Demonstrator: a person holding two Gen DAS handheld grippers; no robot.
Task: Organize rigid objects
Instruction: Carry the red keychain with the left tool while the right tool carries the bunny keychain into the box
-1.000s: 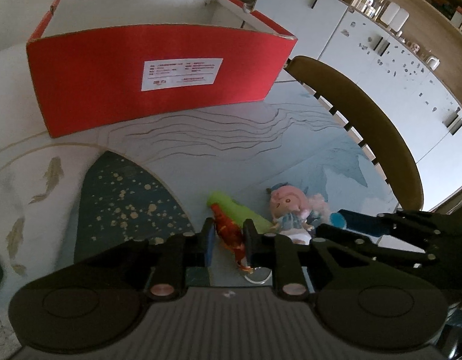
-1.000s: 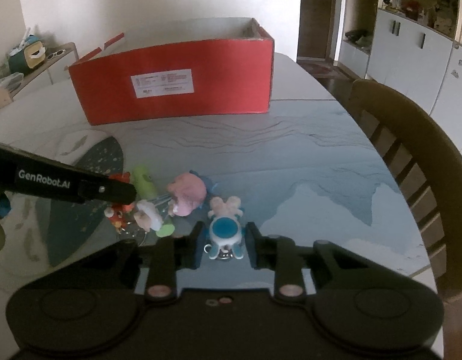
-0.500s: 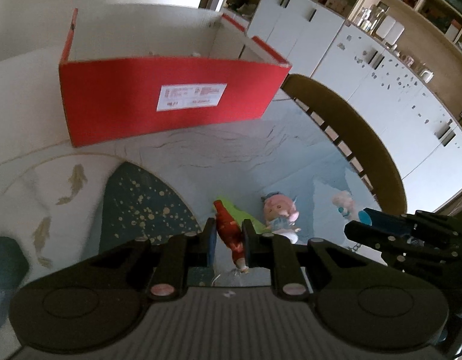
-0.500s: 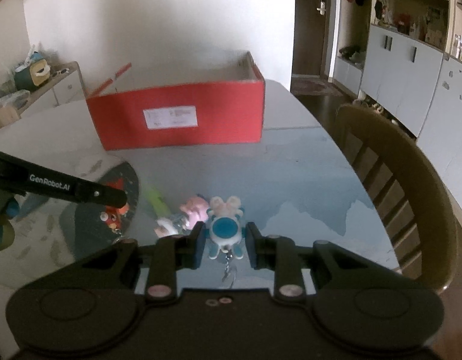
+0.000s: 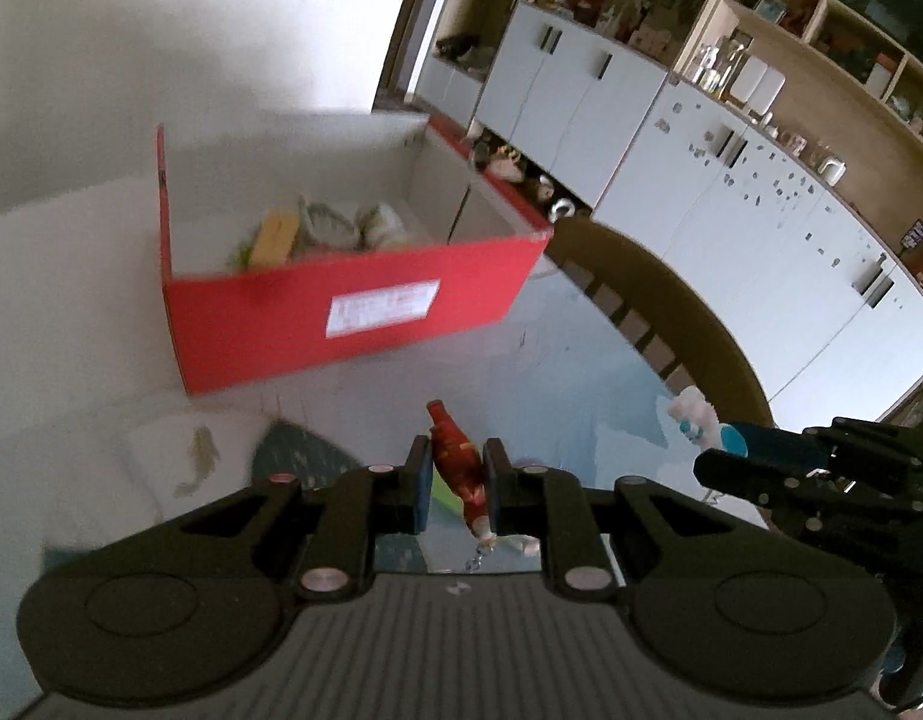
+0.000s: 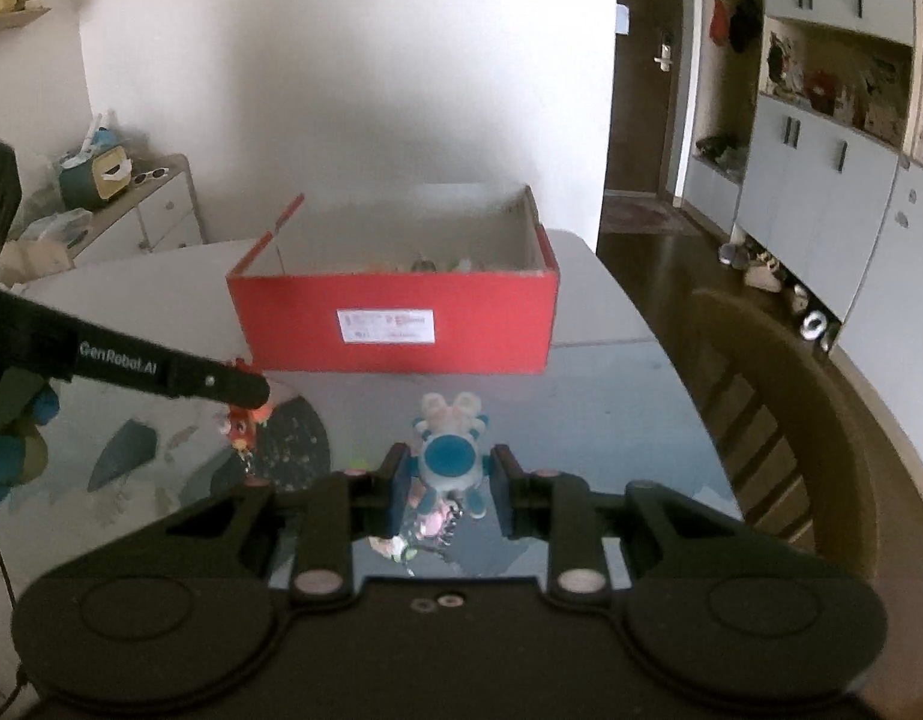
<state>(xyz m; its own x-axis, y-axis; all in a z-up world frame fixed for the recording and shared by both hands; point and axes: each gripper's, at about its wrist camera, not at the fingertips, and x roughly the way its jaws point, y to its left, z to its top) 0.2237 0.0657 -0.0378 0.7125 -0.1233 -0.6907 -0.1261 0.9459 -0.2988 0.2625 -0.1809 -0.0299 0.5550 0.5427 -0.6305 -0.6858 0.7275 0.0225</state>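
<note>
Tilting both grippers downward above the table (image 6: 611,420). L gripper (image 5: 456,477) clamps my red figurine (image 5: 455,456); R gripper (image 6: 449,480) clamps blue-white toy (image 6: 446,456). Red box (image 6: 395,324) ahead.

Black tongs (image 6: 449,483) lettered GenRobot.AI, silver screws.

This is a home dining room. White cupboards (image 5: 689,168) under open wooden shelves (image 5: 821,18) of jars and ornaments line one wall. A wooden chair (image 6: 785,420) stands at the patterned table's (image 6: 611,420) right edge.
</note>
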